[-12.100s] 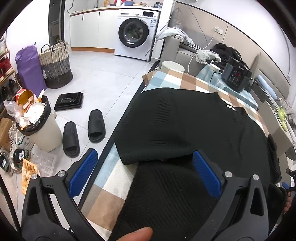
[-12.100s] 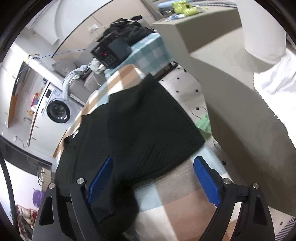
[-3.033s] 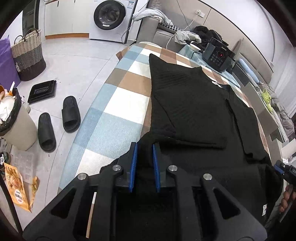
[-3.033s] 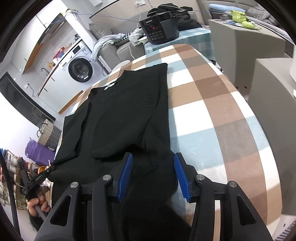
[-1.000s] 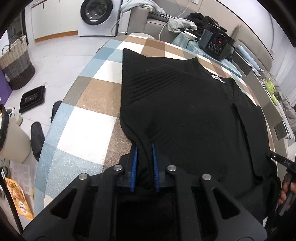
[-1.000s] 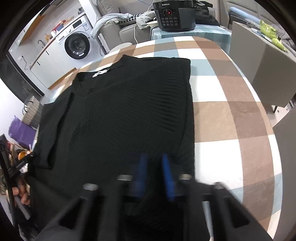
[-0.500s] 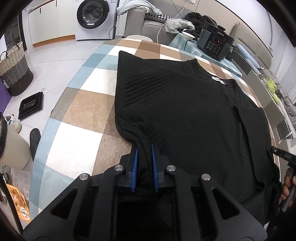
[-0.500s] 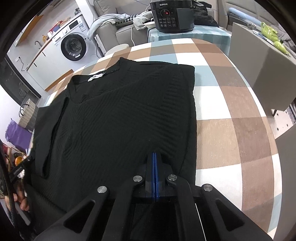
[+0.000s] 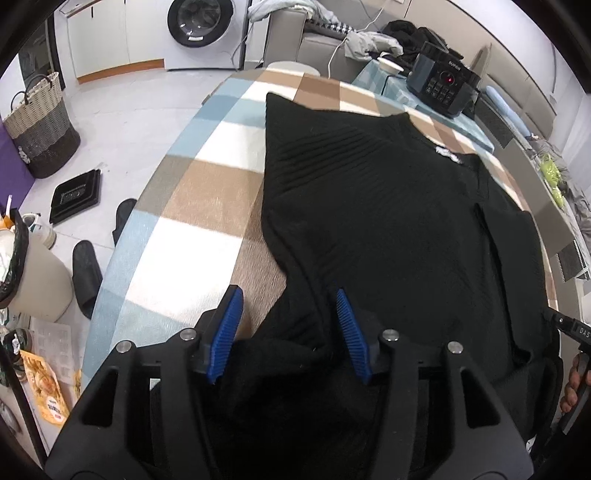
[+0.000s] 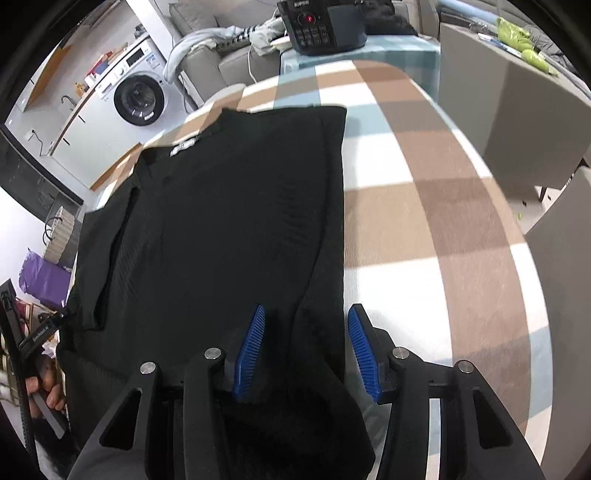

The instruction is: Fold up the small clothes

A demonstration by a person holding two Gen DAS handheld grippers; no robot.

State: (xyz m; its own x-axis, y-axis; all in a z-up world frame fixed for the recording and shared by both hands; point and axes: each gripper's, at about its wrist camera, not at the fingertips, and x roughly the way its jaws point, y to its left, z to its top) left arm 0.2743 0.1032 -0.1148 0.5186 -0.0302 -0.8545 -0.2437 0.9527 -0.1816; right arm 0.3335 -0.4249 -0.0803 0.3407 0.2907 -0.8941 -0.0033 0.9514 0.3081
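Black ribbed knit sweater [image 9: 388,206] lies spread on the blue, brown and white checked tablecloth [image 9: 192,206], extending forward from both tongs. Left gripper [image 9: 288,325] spread, blue pads straddling a hem ridge. Right gripper [image 10: 304,349] spread likewise over the opposite hem corner.

Black sweater [image 9: 388,221]: matt ribbed knit, soft, slightly fuzzy. Checked tablecloth [image 9: 192,229]: woven cloth, flat, faint sheen. Left gripper [image 9: 288,325] and right gripper [image 10: 306,347]: matt black plastic frames, blue ridged rubbery pads [image 10: 251,347], bright metal screws. Washing machine [image 9: 201,33]: glossy white enamel. Laundry basket [image 9: 38,125]: rough woven wicker. Floor [image 9: 129,122]: smooth pale tile.
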